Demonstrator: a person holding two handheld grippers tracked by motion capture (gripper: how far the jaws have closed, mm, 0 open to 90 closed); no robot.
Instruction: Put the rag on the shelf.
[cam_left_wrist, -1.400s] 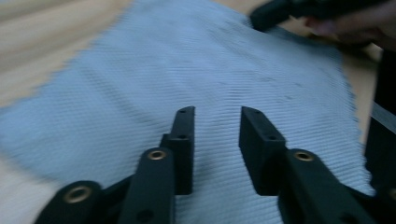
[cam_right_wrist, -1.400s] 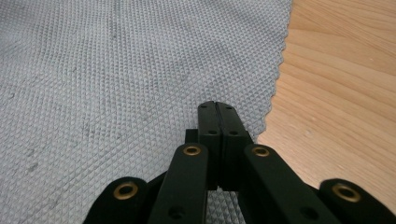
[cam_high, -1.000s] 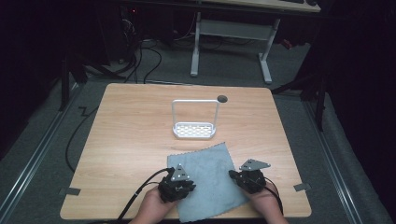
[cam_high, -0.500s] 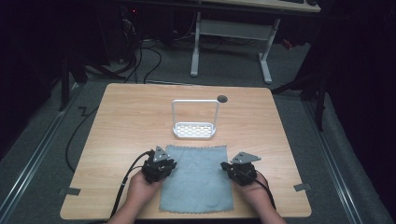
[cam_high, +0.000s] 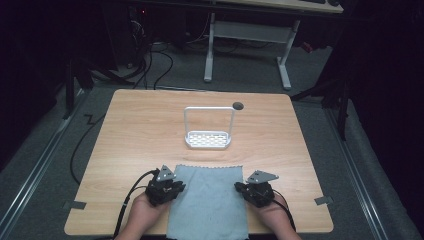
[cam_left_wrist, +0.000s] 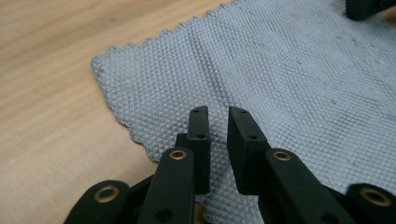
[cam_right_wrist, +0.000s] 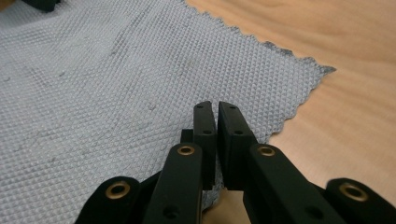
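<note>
your left tongs (cam_high: 172, 188) and right tongs (cam_high: 246, 188) sit at the side edges of the grey cloth (cam_high: 210, 200), which lies flat at the table's (cam_high: 140, 130) near edge, overhanging it. left jaws stand a little apart, gripping nothing; right jaws have just been opening, a slit between them, nothing clamped. spreading looks done; the white rack (cam_high: 208, 127) near the table's middle awaits.

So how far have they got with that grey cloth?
The grey cloth lies spread flat on the table, one end over the near edge. In hand: the left hand-held gripper and right hand-held gripper sit at its side edges. No fold shows, and the white rack stands empty.
</note>
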